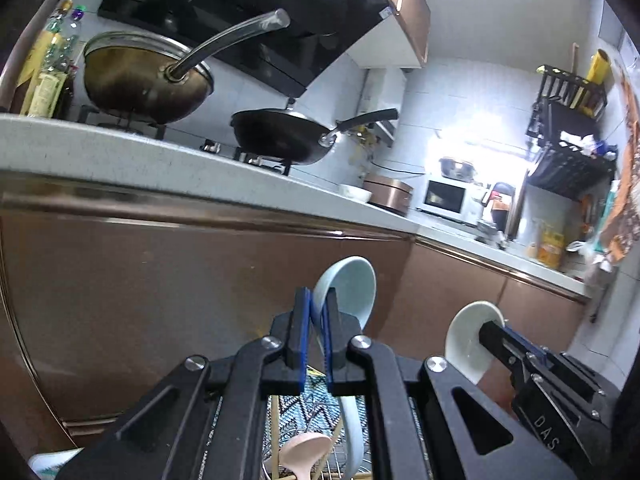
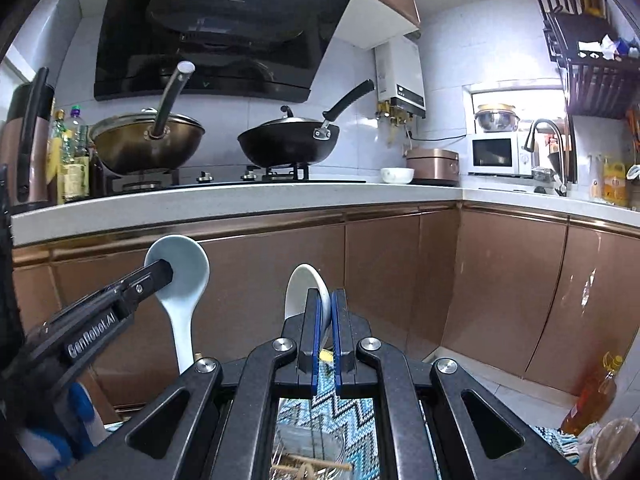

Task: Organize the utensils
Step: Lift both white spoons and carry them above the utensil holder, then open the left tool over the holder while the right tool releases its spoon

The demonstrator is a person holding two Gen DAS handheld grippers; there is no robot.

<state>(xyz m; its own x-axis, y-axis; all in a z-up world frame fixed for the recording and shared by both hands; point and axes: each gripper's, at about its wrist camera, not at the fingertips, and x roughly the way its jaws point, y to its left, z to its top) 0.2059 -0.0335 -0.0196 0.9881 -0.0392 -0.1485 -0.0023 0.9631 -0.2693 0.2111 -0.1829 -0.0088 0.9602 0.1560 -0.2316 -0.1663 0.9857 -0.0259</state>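
My left gripper (image 1: 317, 300) is shut on a pale blue ceramic spoon (image 1: 352, 284), held upright with its bowl up; it also shows in the right wrist view (image 2: 182, 276). My right gripper (image 2: 327, 300) is shut on a white ceramic spoon (image 2: 302, 290), bowl up; it shows at the right of the left wrist view (image 1: 468, 334). Both are raised in front of the brown cabinets. Below the left gripper lie a pink spoon (image 1: 304, 454) and wooden chopsticks (image 1: 276, 432) on a patterned cloth (image 1: 304, 408).
A white counter (image 2: 240, 196) carries two woks (image 2: 288, 140), a white bowl (image 2: 397, 175), a rice cooker and a microwave (image 2: 496, 156). An oil bottle (image 2: 592, 396) stands on the floor at right. A glass container (image 2: 308, 436) sits below the right gripper.
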